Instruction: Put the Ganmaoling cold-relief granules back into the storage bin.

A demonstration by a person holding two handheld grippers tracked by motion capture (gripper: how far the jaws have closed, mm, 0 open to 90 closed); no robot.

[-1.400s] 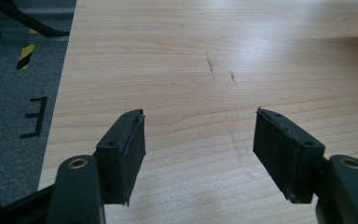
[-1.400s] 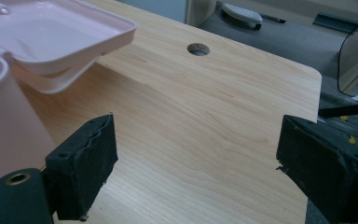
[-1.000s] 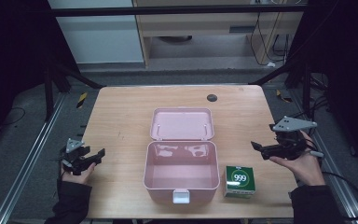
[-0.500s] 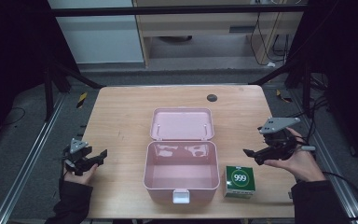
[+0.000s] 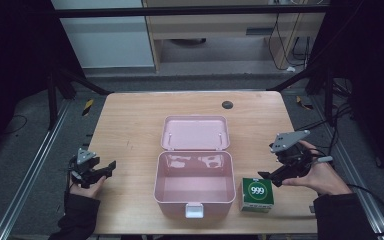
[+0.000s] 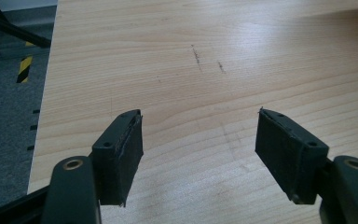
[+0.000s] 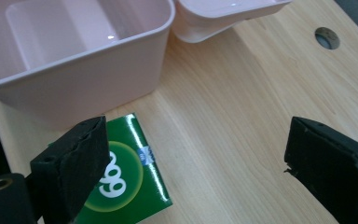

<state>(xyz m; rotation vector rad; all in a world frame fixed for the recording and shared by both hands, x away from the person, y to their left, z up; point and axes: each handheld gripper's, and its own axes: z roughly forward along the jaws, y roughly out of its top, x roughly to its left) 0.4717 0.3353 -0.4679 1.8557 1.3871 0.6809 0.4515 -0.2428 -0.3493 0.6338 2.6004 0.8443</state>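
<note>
A pink plastic box (image 5: 195,186) stands open in the middle of the wooden table (image 5: 130,125), its lid (image 5: 195,132) laid back behind it and its inside bare. A green carton marked 999 (image 5: 257,194) lies flat just right of the box, near the front edge. My right gripper (image 5: 272,176) hovers open right beside the carton; in the right gripper view the carton (image 7: 121,179) lies under the left jaw and the box wall (image 7: 98,88) rises behind. My left gripper (image 5: 105,169) is open at the table's left edge, with bare wood (image 6: 196,93) between its jaws.
A small dark round hole (image 5: 227,104) sits near the table's far edge, also in the right gripper view as the hole (image 7: 327,38). Metal frame rails (image 5: 30,175) run along both sides of the table. A white cabinet (image 5: 105,35) and cables lie beyond.
My right gripper has moved left and down toward the green carton. My left gripper has shifted slightly and stays open over the left edge.
</note>
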